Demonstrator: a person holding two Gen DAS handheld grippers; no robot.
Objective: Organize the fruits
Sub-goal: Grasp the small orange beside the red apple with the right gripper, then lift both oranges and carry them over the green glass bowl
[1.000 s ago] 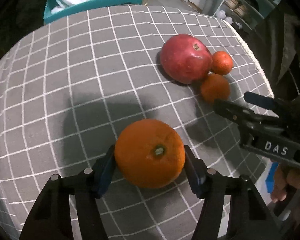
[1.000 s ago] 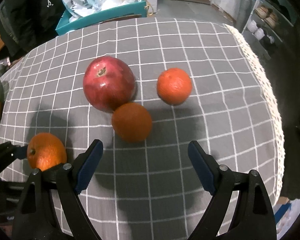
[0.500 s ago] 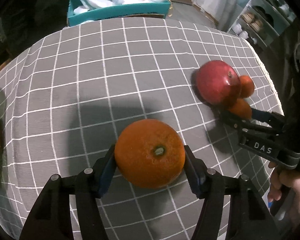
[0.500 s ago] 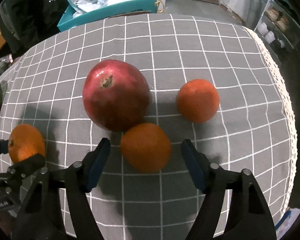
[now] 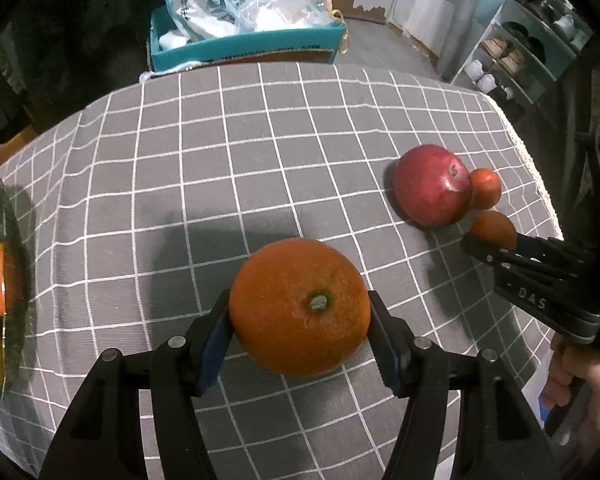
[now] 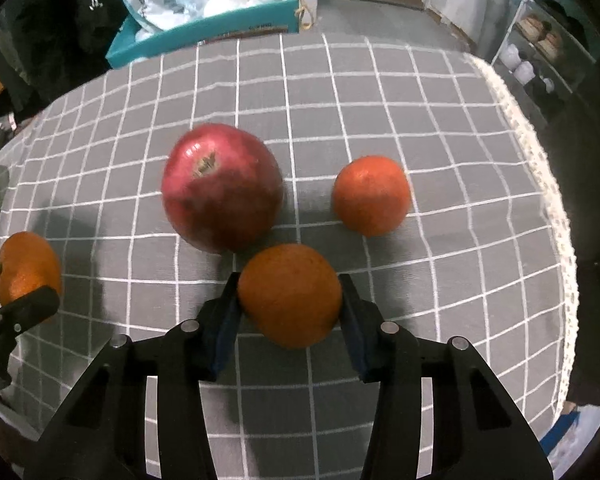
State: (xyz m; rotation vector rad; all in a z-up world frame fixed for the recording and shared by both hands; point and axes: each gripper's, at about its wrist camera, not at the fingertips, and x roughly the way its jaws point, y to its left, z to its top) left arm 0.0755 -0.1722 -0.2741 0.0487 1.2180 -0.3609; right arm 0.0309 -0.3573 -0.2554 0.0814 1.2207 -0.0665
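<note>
My left gripper [image 5: 300, 328] is shut on a large orange [image 5: 300, 306] and holds it above the grey checked tablecloth [image 5: 220, 160]. My right gripper [image 6: 290, 312] is shut on a small tangerine [image 6: 290, 294] that rests on the cloth just in front of a big red pomegranate [image 6: 222, 186]. A second tangerine [image 6: 372, 196] lies to the right of the pomegranate. In the left wrist view the pomegranate [image 5: 432, 184], both tangerines [image 5: 486, 188] and my right gripper [image 5: 500, 246] are at the right. The held orange shows at the left edge of the right wrist view [image 6: 26, 268].
A dark glass bowl [image 5: 4, 216] with fruit in it stands at the table's left edge. A teal box [image 5: 244, 48] with plastic bags stands beyond the far edge. The lace-trimmed right table edge [image 6: 548, 200] drops off to the floor; shelves stand beyond.
My right gripper moved forward and closed its fingers around the near tangerine. My left gripper, still holding the orange, swung left, bringing the fruit bowl into view.
</note>
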